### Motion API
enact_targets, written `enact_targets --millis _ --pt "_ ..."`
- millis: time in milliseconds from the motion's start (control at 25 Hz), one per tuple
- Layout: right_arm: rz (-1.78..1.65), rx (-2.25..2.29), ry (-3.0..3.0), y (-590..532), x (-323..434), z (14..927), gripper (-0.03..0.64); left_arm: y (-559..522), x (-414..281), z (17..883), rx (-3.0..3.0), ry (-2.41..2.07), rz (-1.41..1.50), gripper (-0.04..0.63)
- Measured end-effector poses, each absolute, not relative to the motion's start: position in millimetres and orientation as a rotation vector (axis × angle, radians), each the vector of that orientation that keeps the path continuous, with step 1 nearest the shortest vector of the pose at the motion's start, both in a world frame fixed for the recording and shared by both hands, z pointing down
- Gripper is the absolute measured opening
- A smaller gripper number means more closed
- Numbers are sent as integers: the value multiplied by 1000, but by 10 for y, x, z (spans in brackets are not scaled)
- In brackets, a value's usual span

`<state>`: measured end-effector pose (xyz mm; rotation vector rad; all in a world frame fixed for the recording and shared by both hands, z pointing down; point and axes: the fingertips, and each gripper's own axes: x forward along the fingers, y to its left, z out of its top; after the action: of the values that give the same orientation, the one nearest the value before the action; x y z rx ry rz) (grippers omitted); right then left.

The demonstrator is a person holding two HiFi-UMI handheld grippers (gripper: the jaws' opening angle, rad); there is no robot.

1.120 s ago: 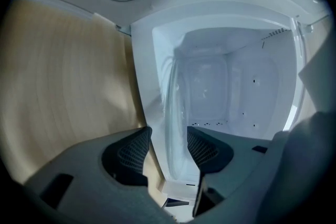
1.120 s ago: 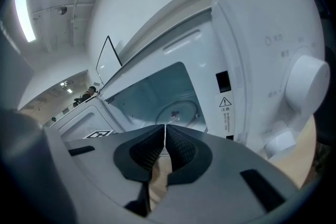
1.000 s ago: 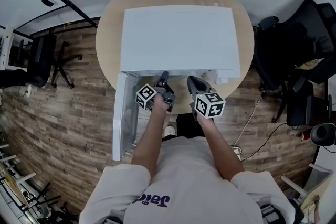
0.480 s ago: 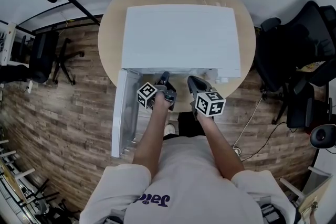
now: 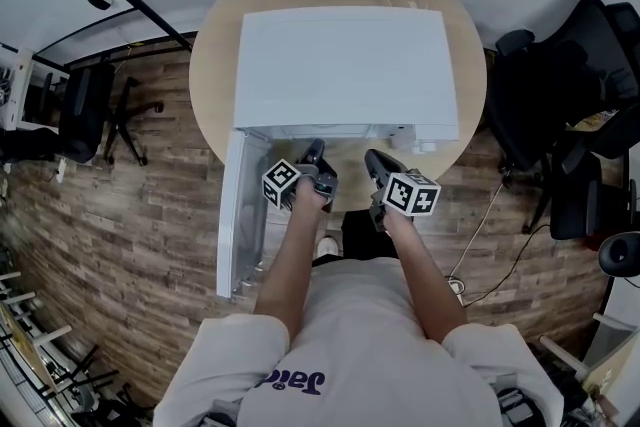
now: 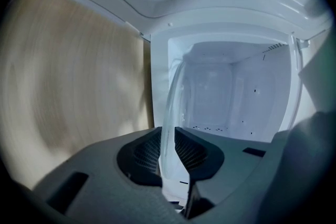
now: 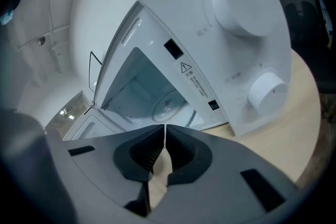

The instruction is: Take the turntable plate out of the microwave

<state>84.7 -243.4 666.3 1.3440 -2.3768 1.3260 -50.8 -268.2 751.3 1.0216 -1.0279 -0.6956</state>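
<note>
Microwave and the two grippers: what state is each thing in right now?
White microwave door: swung open to the left.
Clear glass turntable plate: inside the cavity, with its rim between the left jaws.
Left gripper: jaws closing on the plate's rim.
Right gripper: jaws shut, empty, outside the microwave.

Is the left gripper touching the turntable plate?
Touching. Left gripper view: the left gripper has its closing jaws against both faces of the turntable plate rim.

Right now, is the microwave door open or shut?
Open. The door stands swung out at the left of the microwave, and the left gripper view looks straight into its white cavity.
</note>
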Motion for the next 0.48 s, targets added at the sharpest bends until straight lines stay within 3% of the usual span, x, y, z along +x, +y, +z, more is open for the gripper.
enact_targets --millis 480 --pt "1624 1353 -2421 -2243 795 6924 21 -2620 -462 7385 1052 -998 -712 63"
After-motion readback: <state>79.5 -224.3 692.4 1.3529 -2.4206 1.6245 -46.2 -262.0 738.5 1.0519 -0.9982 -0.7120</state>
